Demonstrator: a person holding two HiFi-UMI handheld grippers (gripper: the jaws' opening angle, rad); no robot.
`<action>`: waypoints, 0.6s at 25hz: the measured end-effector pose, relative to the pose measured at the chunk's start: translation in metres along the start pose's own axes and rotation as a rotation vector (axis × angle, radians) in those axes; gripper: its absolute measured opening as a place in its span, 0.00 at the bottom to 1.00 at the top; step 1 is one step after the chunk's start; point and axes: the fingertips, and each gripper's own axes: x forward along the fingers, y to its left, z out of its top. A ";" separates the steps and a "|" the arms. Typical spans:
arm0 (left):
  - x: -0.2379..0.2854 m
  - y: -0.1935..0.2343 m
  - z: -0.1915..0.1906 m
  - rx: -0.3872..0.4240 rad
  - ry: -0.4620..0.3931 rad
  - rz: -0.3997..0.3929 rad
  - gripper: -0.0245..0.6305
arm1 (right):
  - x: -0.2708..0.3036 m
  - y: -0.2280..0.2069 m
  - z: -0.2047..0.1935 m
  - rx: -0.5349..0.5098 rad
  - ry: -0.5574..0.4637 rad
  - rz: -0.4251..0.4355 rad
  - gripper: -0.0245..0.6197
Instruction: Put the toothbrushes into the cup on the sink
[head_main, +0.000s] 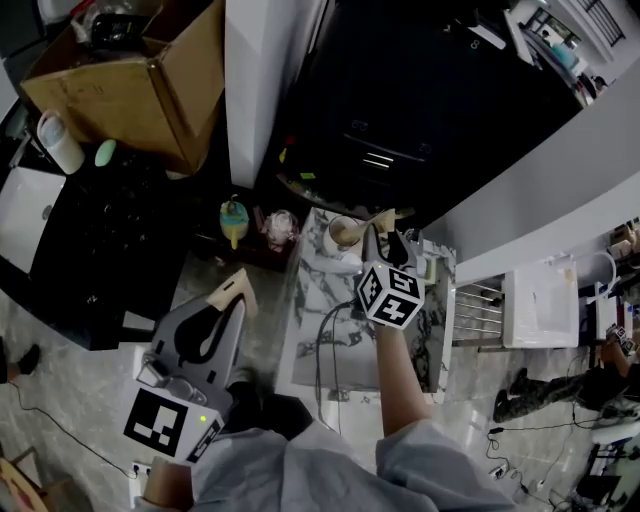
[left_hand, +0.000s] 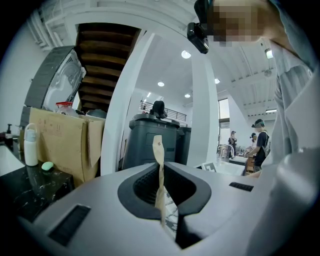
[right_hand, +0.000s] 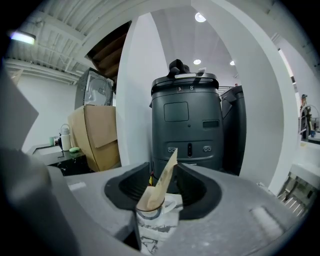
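A cup (head_main: 345, 232) stands at the far end of the marble sink counter (head_main: 330, 330). One toothbrush in a tan paper wrapper (right_hand: 165, 177) leans in the cup (right_hand: 150, 220). My right gripper (head_main: 390, 240) hovers just over the cup. Its jaws (right_hand: 162, 187) stand open on either side of that toothbrush without pressing it. At the lower left, away from the counter, my left gripper (head_main: 238, 293) is shut on a second tan-wrapped toothbrush (left_hand: 159, 165). That toothbrush sticks up from between the closed jaws (left_hand: 161, 195).
A cardboard box (head_main: 140, 80) and a white bottle (head_main: 58, 140) stand by a black counter (head_main: 90, 230). A yellow bottle (head_main: 234, 220) and a pink item (head_main: 281, 228) sit left of the cup. A dark grey machine (right_hand: 187, 125) rises behind. A cable (head_main: 325, 340) crosses the marble. A person (head_main: 530, 395) stands at the right.
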 end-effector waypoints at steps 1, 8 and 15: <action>0.000 -0.001 0.000 0.000 -0.002 -0.006 0.07 | -0.003 -0.001 0.001 0.002 -0.005 -0.004 0.30; 0.003 -0.010 0.005 0.004 -0.018 -0.050 0.07 | -0.033 -0.003 0.016 0.008 -0.030 -0.018 0.30; 0.009 -0.019 0.012 0.011 -0.033 -0.099 0.07 | -0.072 0.012 0.042 0.008 -0.092 0.031 0.28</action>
